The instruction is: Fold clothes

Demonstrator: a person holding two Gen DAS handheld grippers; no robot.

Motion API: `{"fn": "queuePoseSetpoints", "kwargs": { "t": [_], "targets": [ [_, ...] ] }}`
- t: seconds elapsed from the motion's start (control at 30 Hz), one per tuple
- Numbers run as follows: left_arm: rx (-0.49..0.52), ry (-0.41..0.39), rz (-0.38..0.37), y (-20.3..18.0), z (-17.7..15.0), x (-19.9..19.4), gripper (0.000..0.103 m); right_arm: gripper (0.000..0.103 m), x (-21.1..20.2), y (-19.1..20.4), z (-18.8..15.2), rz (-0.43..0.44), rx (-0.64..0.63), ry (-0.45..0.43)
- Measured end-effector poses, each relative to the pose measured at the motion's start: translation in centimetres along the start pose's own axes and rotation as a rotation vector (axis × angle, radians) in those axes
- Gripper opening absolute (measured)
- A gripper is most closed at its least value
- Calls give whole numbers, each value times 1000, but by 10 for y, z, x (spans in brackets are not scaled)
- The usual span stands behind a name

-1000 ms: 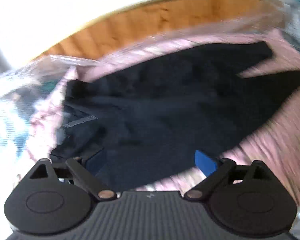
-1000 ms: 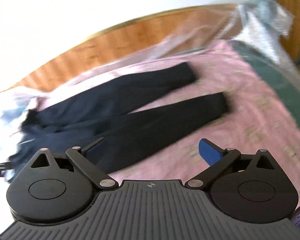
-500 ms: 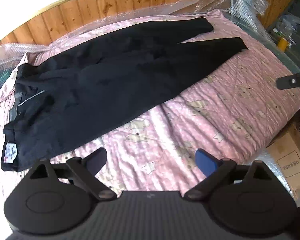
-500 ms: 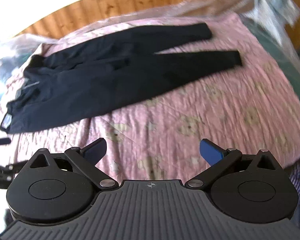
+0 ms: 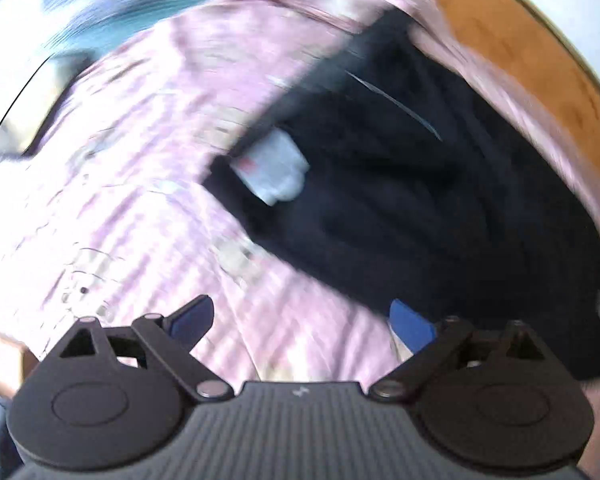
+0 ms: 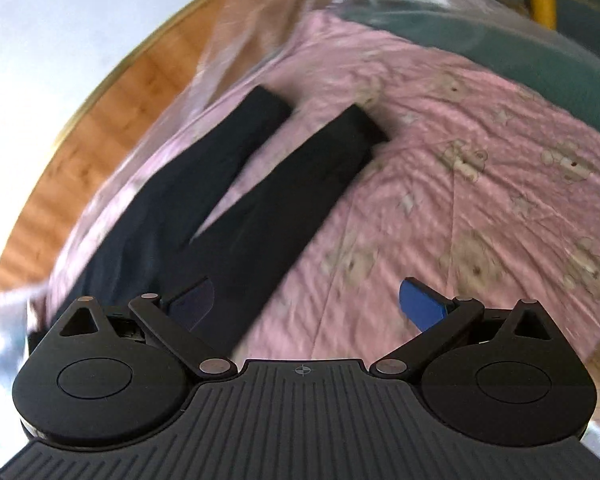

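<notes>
Two sets of tongs hang wide and empty over the bed: the left tongs by the waistband with its white label, the right tongs towards the legs. The dark trousers lie flat on the pink quilt, probably spread for folding.
</notes>
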State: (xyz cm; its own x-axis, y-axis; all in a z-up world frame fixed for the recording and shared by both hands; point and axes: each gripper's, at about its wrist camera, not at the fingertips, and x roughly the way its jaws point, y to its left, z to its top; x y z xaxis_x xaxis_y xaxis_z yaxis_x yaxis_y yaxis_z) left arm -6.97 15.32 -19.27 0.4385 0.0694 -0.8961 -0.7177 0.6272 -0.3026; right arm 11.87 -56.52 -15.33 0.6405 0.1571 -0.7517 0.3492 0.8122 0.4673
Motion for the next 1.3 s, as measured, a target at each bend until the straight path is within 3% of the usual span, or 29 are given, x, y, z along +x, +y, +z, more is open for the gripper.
{"fn": "queuePoseSetpoints", "kwargs": {
  "t": [0.07, 0.2, 0.5, 0.53, 0.57, 0.6, 0.63, 0.7, 0.8, 0.87, 0.93, 0.97, 1.0, 1.07, 1.1, 1.13, 1.23, 1.3],
  "targets": [
    [-124, 0, -11, 11, 12, 2, 98, 101, 26, -7, 16, 8, 44, 20],
    [-244, -13, -49, 2, 40, 12, 98, 101, 75, -22, 41, -1, 128, 56],
    [-206, 60, 130, -69, 97, 101, 100, 101, 154, -34, 82, -98, 108, 115],
    [-202, 65, 163, -74, 103, 111, 87, 101, 159, -34, 85, -106, 93, 123],
    [-190, 71, 192, -76, 106, 117, 65, 101, 165, -33, 88, -114, 77, 132],
    [-176, 79, 220, -78, 109, 122, 13, 98, 170, -33, 90, -115, 63, 140],
    [-179, 80, 211, -79, 111, 122, 4, 85, 174, -34, 92, -113, 48, 149],
    [-165, 16, 159, -82, 116, 100, 3, 77, 177, -36, 96, -108, 36, 154],
    [-208, -114, -14, -69, 123, 38, 3, 49, 176, -42, 105, -61, 68, 150],
    [-219, -178, -55, -55, 123, 4, 3, 48, 171, -48, 109, -33, 112, 134],
    [-213, -181, -50, -42, 120, -7, 3, 64, 168, -53, 109, -22, 153, 121],
    [-208, -164, -54, -38, 118, -5, 3, 89, 169, -56, 108, -18, 173, 119],
    [-205, -151, -61, -38, 118, 0, 3, 93, 172, -57, 106, -10, 181, 122],
    [-198, -125, -73, -41, 117, 11, 3, 88, 183, -55, 101, -7, 160, 141],
    [-188, -128, -79, -48, 118, 14, 3, 72, 184, -49, 100, -10, 135, 134],
    [-176, -139, -93, -56, 122, 15, 3, 36, 187, -43, 99, 9, 116, 145],
    [-144, -176, -142, -78, 136, 15, 3, 7, 194, -26, 103, 13, 66, 168],
    [-130, -214, -191, -90, 148, 5, 3, 2, 186, -17, 111, 21, 40, 128]
  ]
}}
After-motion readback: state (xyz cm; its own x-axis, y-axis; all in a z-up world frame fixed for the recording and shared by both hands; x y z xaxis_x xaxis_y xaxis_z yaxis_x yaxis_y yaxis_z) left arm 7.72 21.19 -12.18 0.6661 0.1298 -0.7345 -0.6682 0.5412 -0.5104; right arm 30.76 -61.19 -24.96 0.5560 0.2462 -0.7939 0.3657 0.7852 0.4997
